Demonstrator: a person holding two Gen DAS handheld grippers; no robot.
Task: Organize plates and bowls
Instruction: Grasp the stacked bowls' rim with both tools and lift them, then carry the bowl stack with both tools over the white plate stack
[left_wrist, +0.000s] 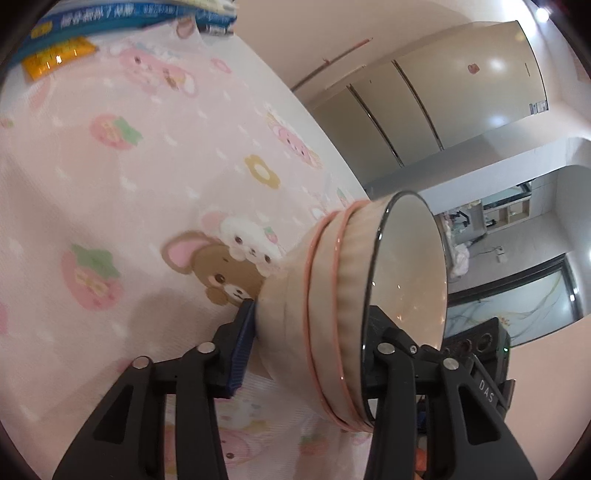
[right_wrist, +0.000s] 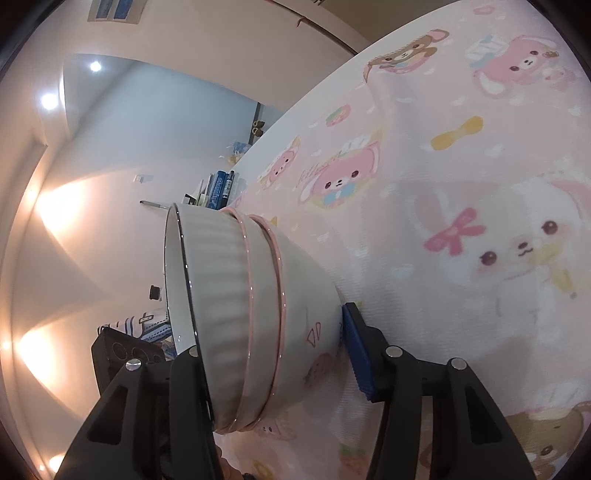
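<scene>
Ceramic, ribbed and pale, three nested bowls (left_wrist: 343, 317) sit as one stack on the pink cartoon-print tablecloth (left_wrist: 110, 192), and you have it caught from two opposite sides. Your left gripper (left_wrist: 310, 343) has one blue pad (left_wrist: 242, 350) against the outside of the bottom bowl near its foot and the other finger hooked over the dark rim into the top bowl; your right gripper (right_wrist: 277, 354) mirrors that hold on the far side. Both sets of jaws are partly closed around the stack wall; the left pad looks pressed on, while the right blue pad (right_wrist: 356, 350) seems only just touching, so I can't say that grip is firm. The stack's axis runs upright from the table, crosswise between each pair of fingers. Neither hand is nearer; the stack lies midway, so I'd judge any lift needs both rising together, kept level
</scene>
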